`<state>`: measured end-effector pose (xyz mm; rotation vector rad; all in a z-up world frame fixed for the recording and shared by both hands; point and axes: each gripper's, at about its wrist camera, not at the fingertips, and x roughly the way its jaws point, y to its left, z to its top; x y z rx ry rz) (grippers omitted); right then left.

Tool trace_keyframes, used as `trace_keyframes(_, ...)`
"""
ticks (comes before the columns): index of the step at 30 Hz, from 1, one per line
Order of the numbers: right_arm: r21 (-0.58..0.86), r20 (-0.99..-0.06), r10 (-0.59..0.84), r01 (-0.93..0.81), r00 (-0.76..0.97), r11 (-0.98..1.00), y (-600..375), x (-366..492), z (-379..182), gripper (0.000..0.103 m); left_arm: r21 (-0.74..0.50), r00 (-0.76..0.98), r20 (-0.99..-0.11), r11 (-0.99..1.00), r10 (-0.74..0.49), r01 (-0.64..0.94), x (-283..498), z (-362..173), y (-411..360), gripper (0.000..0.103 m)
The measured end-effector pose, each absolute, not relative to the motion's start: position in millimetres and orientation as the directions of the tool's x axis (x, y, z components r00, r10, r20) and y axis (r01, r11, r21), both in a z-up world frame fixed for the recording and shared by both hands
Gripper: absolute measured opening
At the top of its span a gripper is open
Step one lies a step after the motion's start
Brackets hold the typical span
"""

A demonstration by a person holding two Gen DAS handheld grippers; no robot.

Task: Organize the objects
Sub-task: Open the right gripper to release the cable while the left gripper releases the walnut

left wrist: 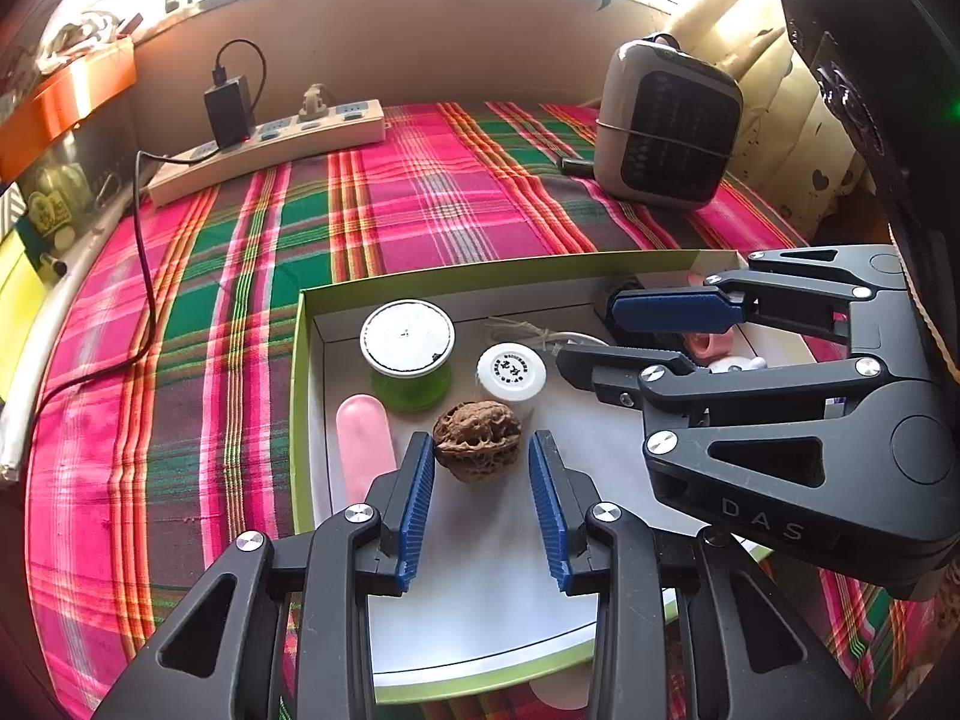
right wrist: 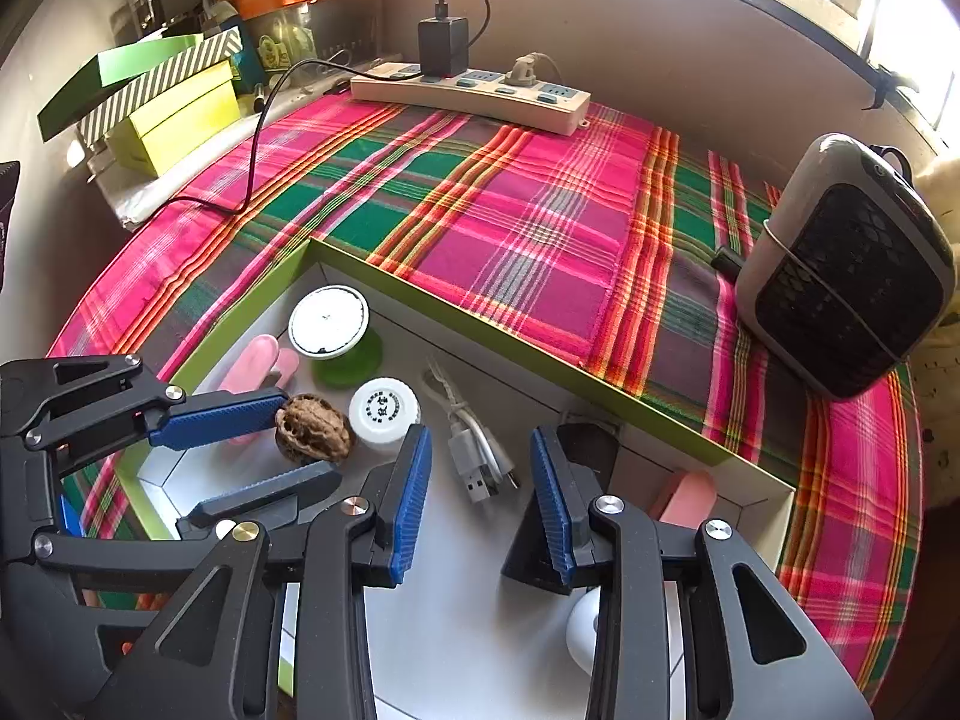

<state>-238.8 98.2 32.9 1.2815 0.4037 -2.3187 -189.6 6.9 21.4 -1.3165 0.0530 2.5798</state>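
A shallow green-rimmed box (left wrist: 420,285) with a white floor lies on the plaid cloth. In it are a brown walnut (left wrist: 477,441), a green thread spool with a white top (left wrist: 408,339), a small white-capped bottle (left wrist: 511,371), a pink clip (left wrist: 363,444) and a grey USB cable (right wrist: 474,450). My left gripper (left wrist: 483,507) is open over the box floor, its jaws either side of the walnut without touching it. My right gripper (right wrist: 480,498) is open and empty just above the cable; in the left wrist view it (left wrist: 600,330) reaches in from the right.
A white power strip (left wrist: 270,141) with a black charger and trailing cord lies at the cloth's far edge. A grey fan heater (left wrist: 669,123) stands at the far right. Stacked yellow and green boxes (right wrist: 174,114) sit off the cloth's left. A pink piece (right wrist: 690,498) lies in the box's right corner.
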Motion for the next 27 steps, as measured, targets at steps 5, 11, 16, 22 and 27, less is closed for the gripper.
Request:
trace_keyframes(5, -0.037, -0.847, -0.246, 0.514, -0.471, -0.857, 101.1, -234.0, 35.3, 0.036, -0.078, -0.568, -0.799, -0.970, 0.198, -0.229, -185.6, 25.2, 8.0, 0.031)
trace_keyframes(11, -0.029, -0.833, -0.257, 0.502, -0.490, -0.864, 105.3, -225.2, 41.0, 0.036, -0.080, -0.578, -0.791, -0.971, 0.199, -0.225, -178.5, 30.7, 6.7, 0.031)
trace_keyframes(16, -0.025, -0.817, -0.266, 0.491, -0.512, -0.871, 107.5, -214.1, 47.8, 0.036, -0.085, -0.587, -0.783, -0.971, 0.204, -0.223, -171.3, 35.6, 5.7, 0.031)
trace_keyframes(22, -0.024, -0.805, -0.268, 0.480, -0.529, -0.877, 111.2, -201.2, 52.8, 0.036, -0.086, -0.602, -0.773, -0.973, 0.200, -0.213, -161.3, 41.9, 2.7, 0.031)
trace_keyframes(27, -0.015, -0.796, -0.271, 0.465, -0.541, -0.885, 115.9, -190.9, 55.6, 0.036, -0.092, -0.619, -0.759, -0.975, 0.201, -0.203, -152.9, 47.8, -2.9, 0.031)
